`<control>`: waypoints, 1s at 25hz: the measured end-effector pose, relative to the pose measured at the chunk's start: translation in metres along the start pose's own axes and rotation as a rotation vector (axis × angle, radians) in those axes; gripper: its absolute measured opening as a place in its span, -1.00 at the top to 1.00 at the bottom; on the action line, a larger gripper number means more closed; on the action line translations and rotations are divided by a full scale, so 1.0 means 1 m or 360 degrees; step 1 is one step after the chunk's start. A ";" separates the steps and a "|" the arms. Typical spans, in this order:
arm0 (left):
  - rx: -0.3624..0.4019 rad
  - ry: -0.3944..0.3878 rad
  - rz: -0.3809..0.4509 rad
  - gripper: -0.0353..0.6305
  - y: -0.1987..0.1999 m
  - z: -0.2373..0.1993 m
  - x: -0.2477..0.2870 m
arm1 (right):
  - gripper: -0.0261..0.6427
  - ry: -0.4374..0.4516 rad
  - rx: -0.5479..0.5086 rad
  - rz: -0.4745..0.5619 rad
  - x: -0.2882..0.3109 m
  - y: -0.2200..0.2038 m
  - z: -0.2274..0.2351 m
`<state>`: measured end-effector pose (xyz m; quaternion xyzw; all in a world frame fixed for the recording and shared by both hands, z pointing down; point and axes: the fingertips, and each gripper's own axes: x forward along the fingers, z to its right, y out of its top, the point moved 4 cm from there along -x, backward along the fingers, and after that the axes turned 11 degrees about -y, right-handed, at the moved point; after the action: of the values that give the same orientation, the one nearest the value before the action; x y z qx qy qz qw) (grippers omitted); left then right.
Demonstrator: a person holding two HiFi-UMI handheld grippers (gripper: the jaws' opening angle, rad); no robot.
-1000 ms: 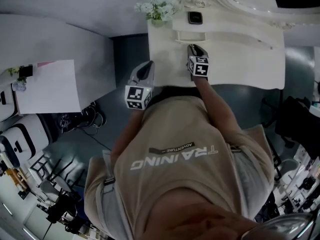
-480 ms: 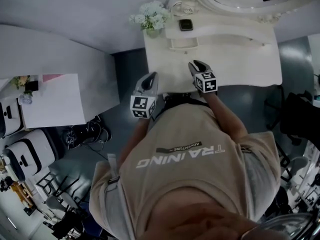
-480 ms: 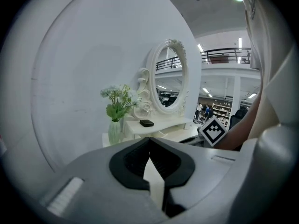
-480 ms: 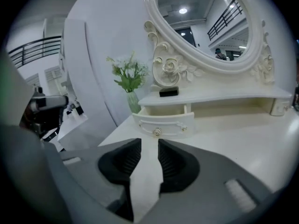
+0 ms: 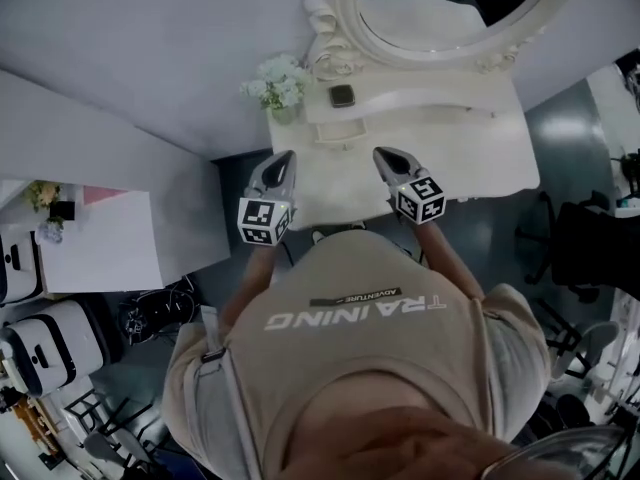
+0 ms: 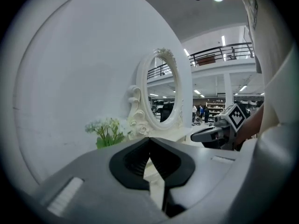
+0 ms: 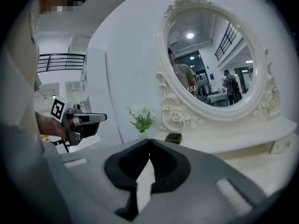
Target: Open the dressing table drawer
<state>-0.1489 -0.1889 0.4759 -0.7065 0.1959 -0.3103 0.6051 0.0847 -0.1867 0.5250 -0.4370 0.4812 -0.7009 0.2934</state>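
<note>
The white dressing table (image 5: 470, 163) stands against the wall under its oval mirror (image 5: 440, 8). A raised shelf (image 5: 420, 103) runs along its back. The drawer front under the top is hidden in the head view. My left gripper (image 5: 283, 158) hovers over the table's front left corner, its jaws shut and empty (image 6: 149, 139). My right gripper (image 5: 383, 155) hangs over the front middle of the top, also shut with nothing between its jaws (image 7: 149, 141). Each gripper shows in the other's view: the right gripper (image 6: 210, 134) and the left gripper (image 7: 86, 120).
A vase of white flowers (image 5: 275, 86) and a small black box (image 5: 342, 95) sit at the table's back left. A white desk with a sheet of paper (image 5: 100, 238) lies to the left, cables (image 5: 150, 313) on the floor, a black chair (image 5: 590, 248) to the right.
Both grippers have lifted away from the table's front edge and now hang higher over the top. The head view has tilted up to take in the mirror.
</note>
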 end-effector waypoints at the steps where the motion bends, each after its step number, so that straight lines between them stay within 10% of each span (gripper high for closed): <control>1: 0.0016 -0.0004 0.0022 0.87 0.012 -0.001 0.002 | 0.91 0.0008 -0.0054 0.0037 -0.006 0.013 0.002; 16: 0.0193 0.0096 0.0178 0.87 0.103 -0.026 -0.013 | 0.91 0.0070 -0.0337 0.0364 -0.029 0.132 0.016; 25: -0.0024 0.0113 0.0212 0.87 0.080 -0.035 -0.019 | 0.91 0.0116 -0.0394 0.0370 -0.020 0.138 0.013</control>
<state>-0.1788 -0.2170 0.3968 -0.6850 0.2661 -0.2929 0.6117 0.1041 -0.2257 0.3924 -0.3855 0.6214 -0.6132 0.2987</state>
